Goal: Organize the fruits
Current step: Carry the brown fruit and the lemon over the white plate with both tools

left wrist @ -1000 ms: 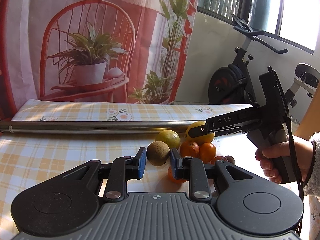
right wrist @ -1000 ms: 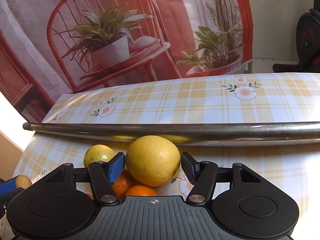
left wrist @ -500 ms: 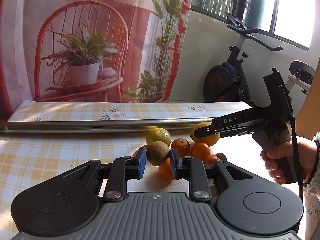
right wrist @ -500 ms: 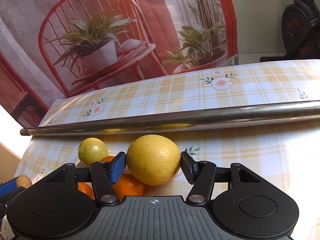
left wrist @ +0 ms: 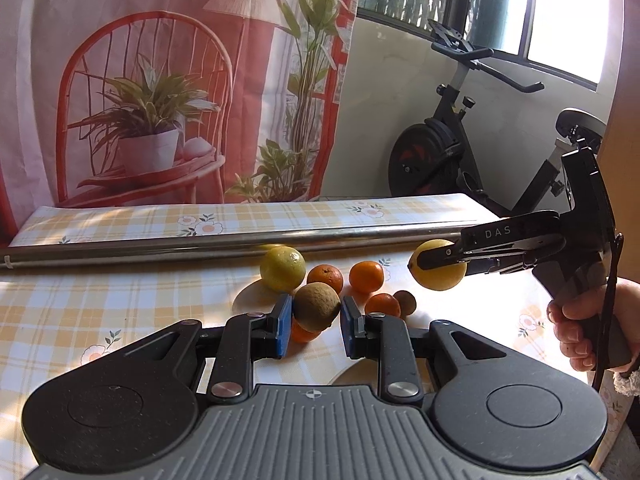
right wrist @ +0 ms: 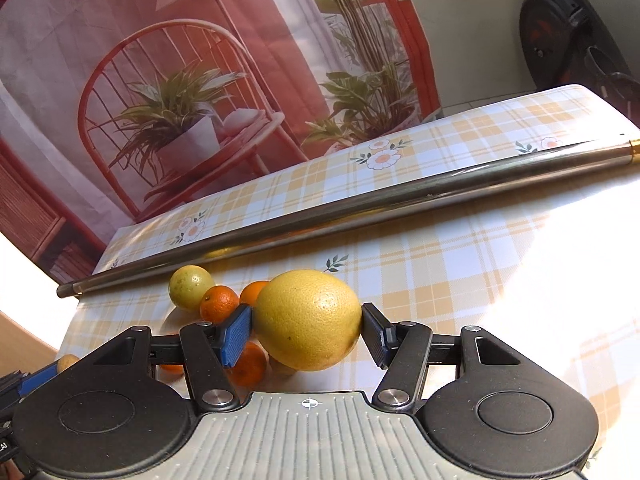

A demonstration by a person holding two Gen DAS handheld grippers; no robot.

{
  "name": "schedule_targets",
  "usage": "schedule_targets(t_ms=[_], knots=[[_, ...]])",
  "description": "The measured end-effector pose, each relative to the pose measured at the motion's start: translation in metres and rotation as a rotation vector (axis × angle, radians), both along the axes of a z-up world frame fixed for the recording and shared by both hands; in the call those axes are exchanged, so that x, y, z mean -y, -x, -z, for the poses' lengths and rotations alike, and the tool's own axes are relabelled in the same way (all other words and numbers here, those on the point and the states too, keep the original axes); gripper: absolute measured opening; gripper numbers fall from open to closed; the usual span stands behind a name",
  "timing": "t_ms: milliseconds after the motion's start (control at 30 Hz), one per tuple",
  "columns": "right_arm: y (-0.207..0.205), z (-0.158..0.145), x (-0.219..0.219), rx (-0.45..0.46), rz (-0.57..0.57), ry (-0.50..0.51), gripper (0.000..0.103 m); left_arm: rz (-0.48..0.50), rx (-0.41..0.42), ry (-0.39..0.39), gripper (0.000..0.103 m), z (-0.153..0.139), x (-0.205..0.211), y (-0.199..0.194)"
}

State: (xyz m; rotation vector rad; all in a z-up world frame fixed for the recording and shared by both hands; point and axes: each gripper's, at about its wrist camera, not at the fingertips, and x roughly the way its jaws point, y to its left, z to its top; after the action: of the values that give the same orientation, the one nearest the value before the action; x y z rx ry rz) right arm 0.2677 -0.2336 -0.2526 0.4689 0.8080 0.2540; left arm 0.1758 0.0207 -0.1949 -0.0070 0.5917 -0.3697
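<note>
Gripping across its widest part, the right gripper (right wrist: 307,322) has the big yellow citrus (right wrist: 308,320) pinched between its pads, and from the left wrist view that fruit (left wrist: 439,265) looks lifted clear of the checked tablecloth (left wrist: 120,300). It looks the heaviest piece here, firm under a thick pebbled rind, so I'd judge it tolerates a solid squeeze; the rind may be a little waxy, though, and a hold off the middle could let it roll out. The left gripper (left wrist: 313,322) has its jaws closed onto the brown round fruit (left wrist: 316,307), one blue pad at each side, and it seems raised a little above the cloth. That one looks dull-skinned and rough, likely light and not slippery, but whether it is hard or soft I cannot tell, so a gentle pinch across the middle seems wisest. Left on the table between the two grippers are a yellow-green citrus (left wrist: 283,269), several small oranges (left wrist: 366,277) and a small dark brown fruit (left wrist: 405,303), bunched near one another just in front of the long metal rod (left wrist: 200,246). The oranges look smooth and squashable, prone to rolling if nudged.
</note>
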Motion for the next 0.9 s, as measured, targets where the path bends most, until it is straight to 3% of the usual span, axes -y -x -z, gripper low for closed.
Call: schedule_targets(t_ms=[900], knots=[[0.132, -0.056, -0.033, 0.170, -0.057, -0.013, 0.055, 0.003, 0.022, 0.006, 0.027, -0.021, -0.005, 0.076]])
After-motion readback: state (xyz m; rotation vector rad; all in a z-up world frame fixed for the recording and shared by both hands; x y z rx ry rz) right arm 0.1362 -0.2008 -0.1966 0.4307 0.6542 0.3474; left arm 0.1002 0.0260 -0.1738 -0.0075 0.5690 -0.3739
